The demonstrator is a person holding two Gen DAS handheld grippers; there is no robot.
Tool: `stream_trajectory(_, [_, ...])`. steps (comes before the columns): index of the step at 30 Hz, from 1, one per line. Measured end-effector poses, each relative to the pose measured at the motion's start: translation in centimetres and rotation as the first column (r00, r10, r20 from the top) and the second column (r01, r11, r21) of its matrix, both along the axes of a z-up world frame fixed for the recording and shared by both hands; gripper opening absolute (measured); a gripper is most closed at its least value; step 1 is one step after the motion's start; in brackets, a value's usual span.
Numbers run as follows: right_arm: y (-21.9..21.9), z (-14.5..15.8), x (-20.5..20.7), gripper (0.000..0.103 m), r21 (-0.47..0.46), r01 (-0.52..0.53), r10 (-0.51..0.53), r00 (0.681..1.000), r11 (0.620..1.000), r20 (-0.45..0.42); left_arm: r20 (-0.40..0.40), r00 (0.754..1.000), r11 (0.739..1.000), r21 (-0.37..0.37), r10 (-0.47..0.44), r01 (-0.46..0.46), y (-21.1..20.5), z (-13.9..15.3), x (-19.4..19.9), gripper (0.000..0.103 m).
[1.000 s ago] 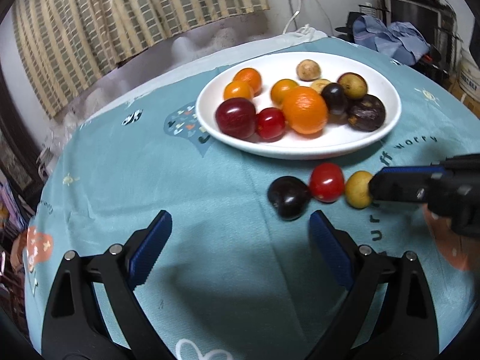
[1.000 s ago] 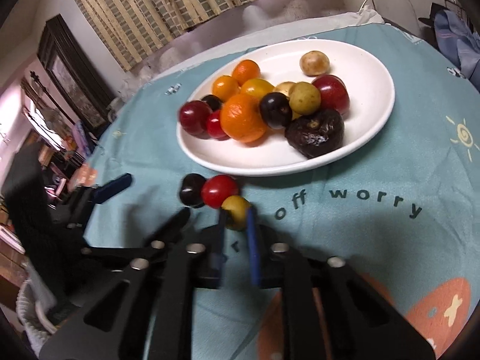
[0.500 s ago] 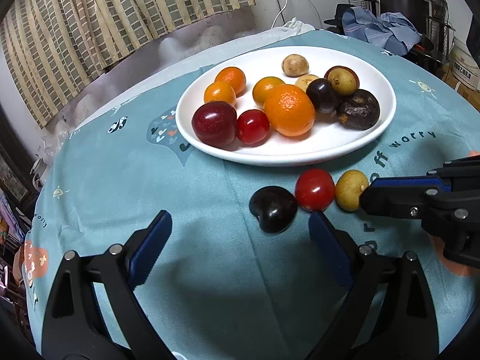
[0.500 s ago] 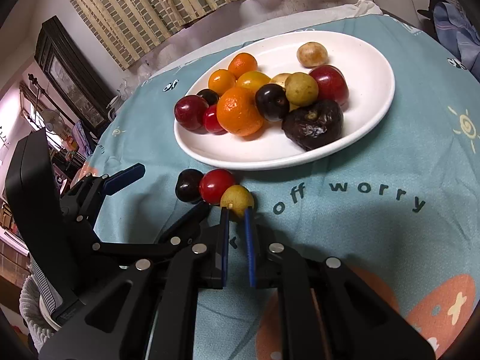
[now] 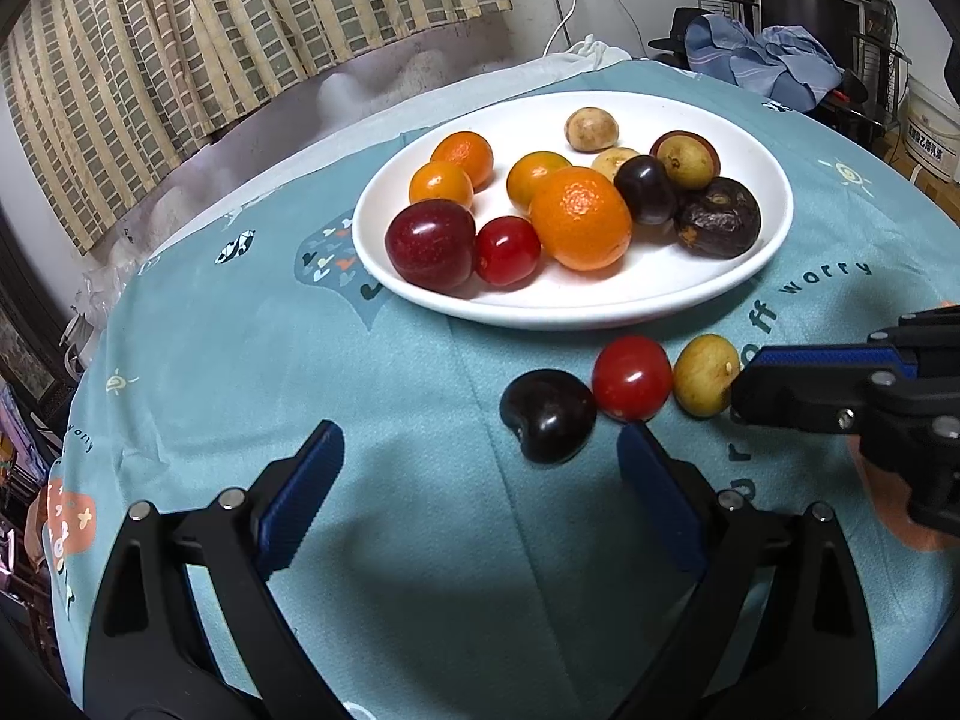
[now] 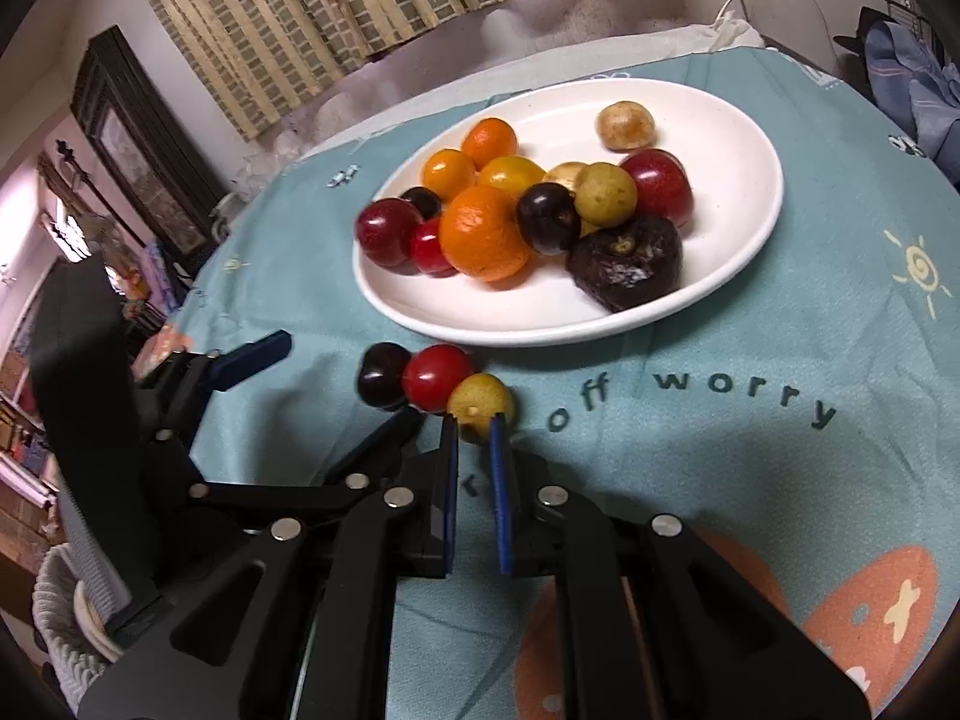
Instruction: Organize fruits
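We find the right gripper [image 6: 474, 441] jaws clenched empty behind the yellow fruit [image 6: 480, 405], seemingly smooth, prone to roll; grip its midline.

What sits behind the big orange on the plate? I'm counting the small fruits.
Behind the big orange on the white plate: three small oranges and a tan fruit, partly covered. Anything directly behind it is hidden.
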State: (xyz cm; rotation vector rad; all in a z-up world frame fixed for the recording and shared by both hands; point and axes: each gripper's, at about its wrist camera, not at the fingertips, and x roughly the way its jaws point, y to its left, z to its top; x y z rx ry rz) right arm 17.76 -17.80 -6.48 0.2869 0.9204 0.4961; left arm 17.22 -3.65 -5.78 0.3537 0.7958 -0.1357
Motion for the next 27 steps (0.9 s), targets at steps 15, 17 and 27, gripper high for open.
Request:
stream_trajectory(15, [-0.5, 0.0, 0.2, 0.012, 0.105, -0.025, 0.032, 0.997, 0.994, -0.065, -0.005, 1.0, 1.0, 0.0, 0.0, 0.0, 0.0, -0.2, 0.0, 0.095])
stream_trajectory(17, [-0.5, 0.0, 0.1, 0.012, 0.097, -0.025, 0.031, 0.998, 0.995, -0.063, -0.005, 1.0, 1.0, 0.001, 0.0, 0.0, -0.1, -0.2, 0.0, 0.095])
stream_trajectory(27, [0.2, 1.4, -1.0, 0.011, -0.101, 0.055, -0.046, 0.995, 0.993, 0.089, -0.005, 1.0, 1.0, 0.001, 0.0, 0.0, -0.1, -0.2, 0.0, 0.095])
